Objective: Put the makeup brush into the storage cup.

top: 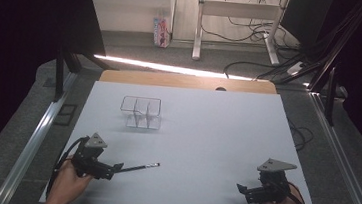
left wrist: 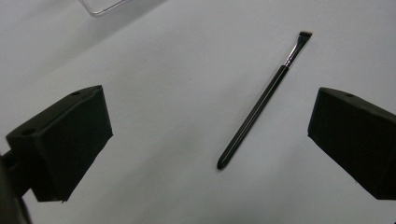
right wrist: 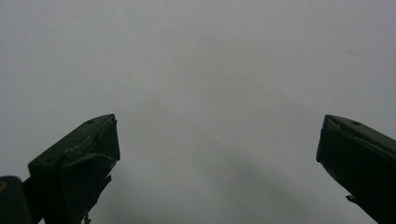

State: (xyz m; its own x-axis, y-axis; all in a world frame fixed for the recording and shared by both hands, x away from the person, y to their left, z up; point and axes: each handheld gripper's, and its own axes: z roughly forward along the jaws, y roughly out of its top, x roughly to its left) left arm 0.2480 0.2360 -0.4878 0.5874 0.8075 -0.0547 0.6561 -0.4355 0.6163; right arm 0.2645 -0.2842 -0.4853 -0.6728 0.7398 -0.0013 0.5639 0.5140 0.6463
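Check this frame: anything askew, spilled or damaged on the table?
Nothing stands out. The brush lies flat and whole on the white table, the clear organizer stands upright, and the left gripper has open jaws.

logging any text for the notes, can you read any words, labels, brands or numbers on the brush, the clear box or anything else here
None can be read.
Brush: no print shows on its black handle.
Clear box: no label shows.
Left hand-held gripper and right hand-held gripper: no markings show.
Colourful carton on the floor: it carries print, too small and blurred to read.
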